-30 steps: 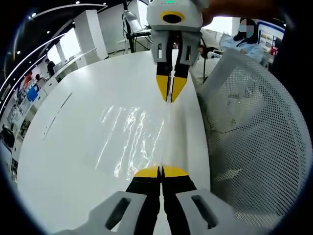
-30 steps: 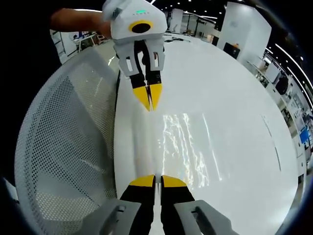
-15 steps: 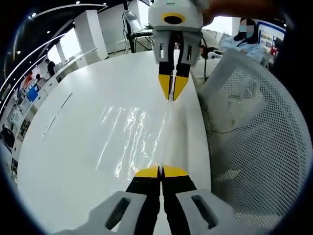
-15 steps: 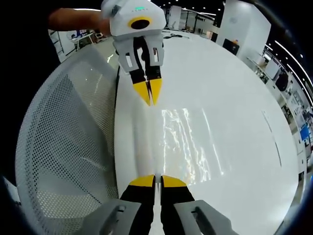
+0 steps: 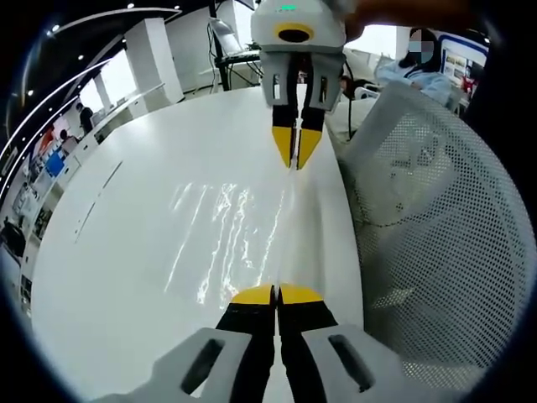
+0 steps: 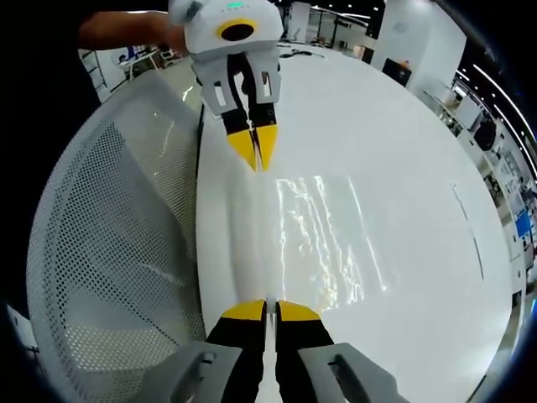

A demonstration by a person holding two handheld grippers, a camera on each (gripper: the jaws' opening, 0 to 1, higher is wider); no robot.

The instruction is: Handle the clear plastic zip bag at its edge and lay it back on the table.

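Note:
A clear plastic zip bag (image 5: 225, 239) hangs stretched over the white table (image 5: 126, 252), glinting with wavy highlights. My left gripper (image 5: 276, 291) is shut on the near end of its edge. In the left gripper view my right gripper (image 5: 294, 161) pinches the far end of that same edge, jaws closed. In the right gripper view the bag (image 6: 323, 243) spreads to the right of the taut edge. There my right gripper (image 6: 267, 306) is shut on its end, and my left gripper (image 6: 258, 164) holds the opposite end, pointing toward me.
A white mesh chair back (image 5: 436, 227) stands close beside the table's edge, also seen as the mesh chair back (image 6: 109, 252). A person (image 5: 419, 63) sits in the background. A hand (image 6: 126, 34) holds the left gripper. Shelves and displays line the room.
The two grippers have drawn slightly apart along the bag's edge, which looks a little more taut. Both stay closed on it.

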